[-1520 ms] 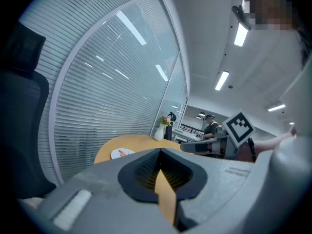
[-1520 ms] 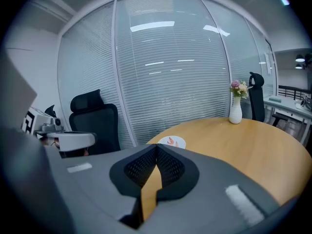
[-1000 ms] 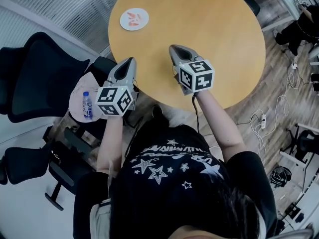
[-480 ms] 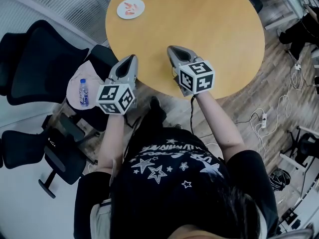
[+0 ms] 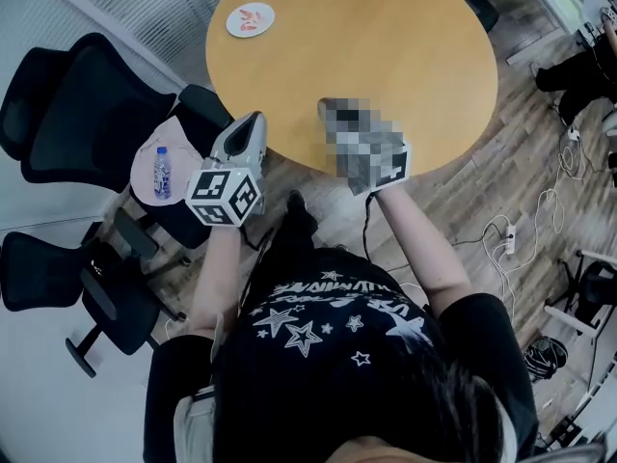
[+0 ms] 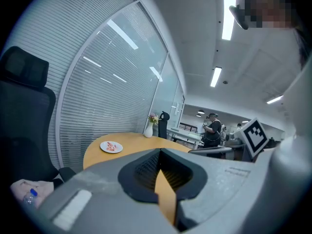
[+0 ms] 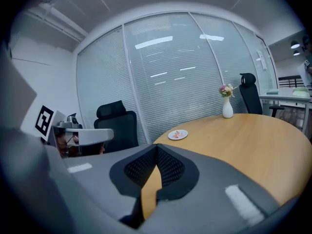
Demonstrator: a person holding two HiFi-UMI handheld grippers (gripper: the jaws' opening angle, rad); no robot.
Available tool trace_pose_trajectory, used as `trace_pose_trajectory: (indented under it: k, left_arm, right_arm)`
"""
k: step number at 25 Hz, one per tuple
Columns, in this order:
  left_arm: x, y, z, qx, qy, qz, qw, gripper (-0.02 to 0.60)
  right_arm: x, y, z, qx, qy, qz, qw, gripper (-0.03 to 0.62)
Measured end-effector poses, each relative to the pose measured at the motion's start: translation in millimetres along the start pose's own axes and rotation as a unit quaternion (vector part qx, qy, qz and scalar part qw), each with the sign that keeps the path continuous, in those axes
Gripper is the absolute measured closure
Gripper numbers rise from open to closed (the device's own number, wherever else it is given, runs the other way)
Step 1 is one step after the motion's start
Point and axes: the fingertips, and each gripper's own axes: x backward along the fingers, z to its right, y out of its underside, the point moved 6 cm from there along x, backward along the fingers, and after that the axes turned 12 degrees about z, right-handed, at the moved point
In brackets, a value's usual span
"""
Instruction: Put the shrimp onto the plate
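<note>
The person holds both tools low at the near side of a round light-wood table (image 5: 405,37). The left gripper (image 5: 254,121) hangs just off the table's near-left edge, over a black office chair (image 5: 72,114). Its own view shows its dark ribbed jaws pressed together at the tips, with only a thin wedge of tabletop colour showing behind them and nothing between them. The right gripper (image 7: 156,150) sits to the right of it, its tip over the table's near edge. In the head view a mosaic patch covers most of it. Its own view shows its jaws likewise closed tip to tip and empty.

The orange-pink shrimp (image 5: 253,18) already lie on a small round white plate (image 5: 234,27), which rests near the table's far-left edge, well apart from both grippers. Each gripper view shows that plate far ahead on the tabletop, slightly left of the left gripper's jaws and slightly right of the right gripper's.

At the table's far side stands a white vase with flowers (image 7: 227,106), upright. On the left, beside the left gripper, a clear plastic water bottle with a blue cap (image 5: 162,173) lies on a pale round seat (image 5: 145,193). A second black chair (image 5: 58,278) stands nearer the person. To the right of the table, white cables (image 5: 525,225) trail across the wood-plank floor (image 5: 463,186). In the left gripper view a person in dark clothes (image 6: 212,131) stands in the far background.
</note>
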Motion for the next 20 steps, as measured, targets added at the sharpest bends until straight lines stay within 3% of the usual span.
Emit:
trace_pose_trajectory:
  k: [20]
  left_arm:
    - [86,8,103,-0.004,0.008,0.028,0.9996,0.580]
  right_arm:
    - [127,1,-52,0.022,-0.019,0.018,0.999,0.594]
